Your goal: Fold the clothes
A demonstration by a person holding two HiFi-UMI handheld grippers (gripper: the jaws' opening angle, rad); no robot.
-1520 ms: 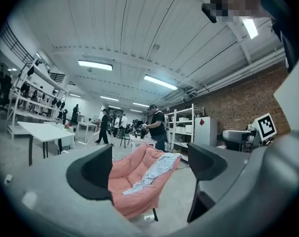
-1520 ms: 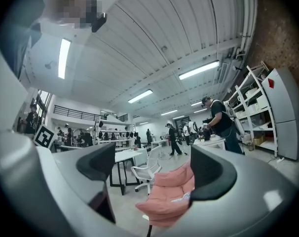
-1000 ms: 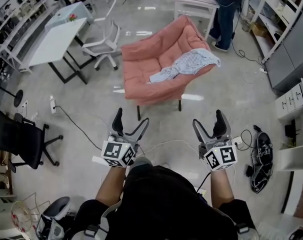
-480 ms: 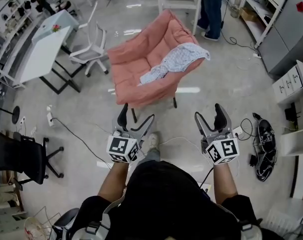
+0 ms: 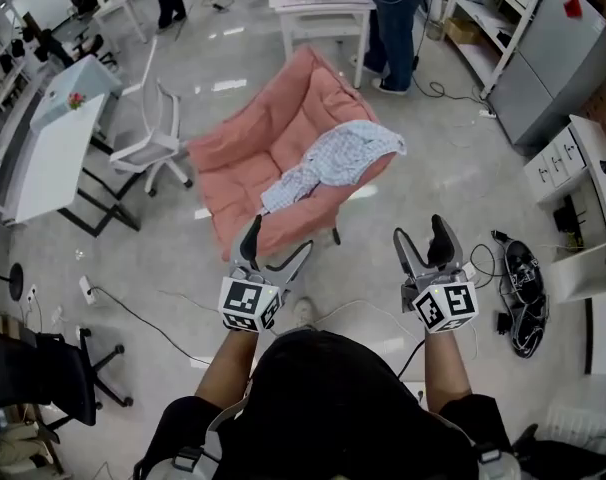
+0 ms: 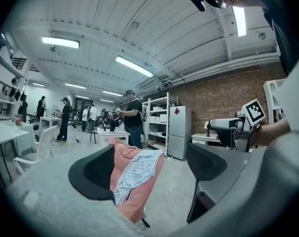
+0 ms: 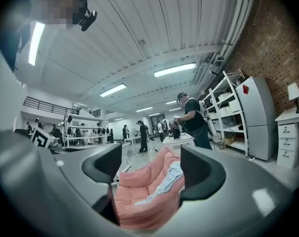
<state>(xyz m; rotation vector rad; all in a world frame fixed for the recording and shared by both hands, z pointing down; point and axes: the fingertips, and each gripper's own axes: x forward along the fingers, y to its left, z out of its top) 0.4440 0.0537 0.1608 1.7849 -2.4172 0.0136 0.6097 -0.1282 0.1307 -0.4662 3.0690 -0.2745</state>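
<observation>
Workshop with grey floor (image 5: 463,183); checked shirt (image 5: 333,158) draped on pink chair (image 5: 253,168), far of both tools; left gripper (image 5: 273,252) and right gripper (image 5: 427,244) spread, empty; shelves (image 5: 483,18) far right.

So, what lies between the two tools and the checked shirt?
Only grey floor and the pink chair, whose front cushion carries the shirt. The head view shows it; the left tool and right tool are open and empty.
</observation>
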